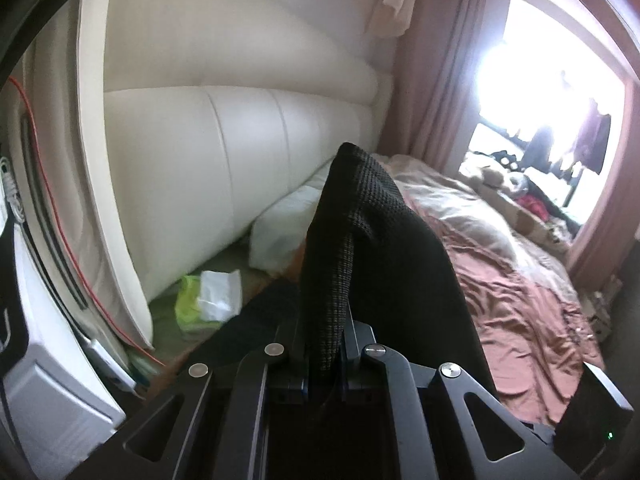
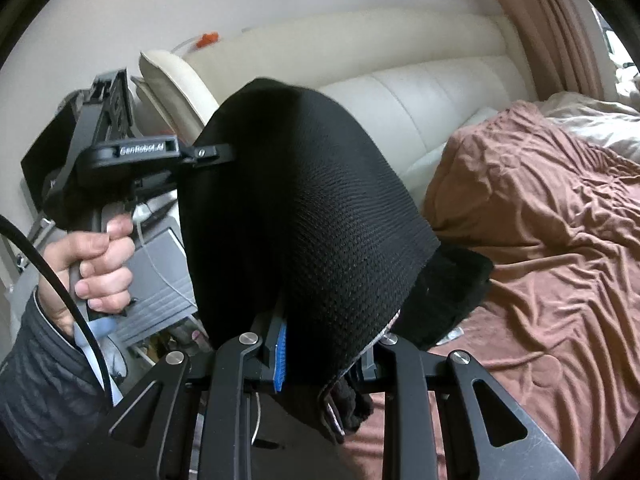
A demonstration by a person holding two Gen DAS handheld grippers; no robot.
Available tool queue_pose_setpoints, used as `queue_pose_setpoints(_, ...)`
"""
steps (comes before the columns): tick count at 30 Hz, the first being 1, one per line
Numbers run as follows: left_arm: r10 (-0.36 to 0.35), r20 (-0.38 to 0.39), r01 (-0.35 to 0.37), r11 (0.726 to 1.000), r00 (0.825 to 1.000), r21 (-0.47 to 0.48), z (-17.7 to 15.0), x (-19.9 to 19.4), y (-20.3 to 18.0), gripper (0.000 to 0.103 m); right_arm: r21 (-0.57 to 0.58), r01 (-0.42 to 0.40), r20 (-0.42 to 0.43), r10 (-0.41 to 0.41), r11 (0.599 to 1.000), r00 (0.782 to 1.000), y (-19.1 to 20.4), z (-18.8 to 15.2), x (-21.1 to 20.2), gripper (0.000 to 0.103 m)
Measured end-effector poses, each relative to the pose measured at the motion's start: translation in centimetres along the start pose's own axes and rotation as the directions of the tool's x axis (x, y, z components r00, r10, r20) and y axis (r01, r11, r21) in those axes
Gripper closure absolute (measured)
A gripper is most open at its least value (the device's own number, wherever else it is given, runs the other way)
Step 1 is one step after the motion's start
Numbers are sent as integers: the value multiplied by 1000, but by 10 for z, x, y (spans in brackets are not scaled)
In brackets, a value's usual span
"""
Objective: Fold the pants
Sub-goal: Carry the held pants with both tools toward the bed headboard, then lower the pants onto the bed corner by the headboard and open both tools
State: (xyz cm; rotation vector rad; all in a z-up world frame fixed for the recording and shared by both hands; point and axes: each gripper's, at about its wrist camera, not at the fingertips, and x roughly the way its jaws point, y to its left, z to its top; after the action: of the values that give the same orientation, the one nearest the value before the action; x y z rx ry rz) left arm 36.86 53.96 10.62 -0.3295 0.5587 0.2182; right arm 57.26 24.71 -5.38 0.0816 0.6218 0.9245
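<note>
We have the black knitted pants (image 2: pixel 304 208) lifted clear above the bed with the rumpled brown sheet (image 2: pixel 560 240); we judge this the raise-and-spread step before laying flat. Left claw (image 1: pixel 326 344) is clamped tight on a fabric edge, cloth rising ahead of it and draping down to the right. Right claw (image 2: pixel 320 356) is closed on a thick fold, cloth bulging over its fingers. Left hand (image 2: pixel 100 264) grips its handle upright, claw pointing toward the pants. Next, we need both claws pulled apart to stretch the waistband, then lowered onto the sheet.
</note>
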Motion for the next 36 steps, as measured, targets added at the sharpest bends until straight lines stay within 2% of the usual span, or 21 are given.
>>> queue_pose_setpoints(7,51,-49,-52,999,997,-16,5,48,19,93,45,-13,-38,15,999,999,-8,3,49,82)
queue_pose_setpoints(15,67,-97,-71,996,993,-44,12,108,34,93,106,-25,-67,33,994,997,-35,10,85,82)
queue_pose_setpoints(23,74,-155,-82,995,985,-48,17,178,30,93,214,-22,-85,41,977,996,-79,16,119,82)
queue_pose_setpoints(27,99,-179,-109,993,979,-45,14,207,30,93,255,-6,-94,31,967,995,-100,14,132,82)
queue_pose_setpoints(30,103,-188,-115,992,977,-54,10,226,36,93,282,-5,-101,34,959,994,-115,14,142,87)
queue_pose_setpoints(32,115,-218,-127,991,969,-40,4,241,37,92,301,-6,-108,41,954,993,-122,12,148,87)
queue_pose_setpoints(35,163,-287,-179,983,944,-29,-5,259,44,85,365,1,-160,62,931,985,-136,5,162,83)
queue_pose_setpoints(36,160,-287,-179,983,944,-40,-6,259,46,83,388,-7,-169,79,922,982,-140,3,165,80)
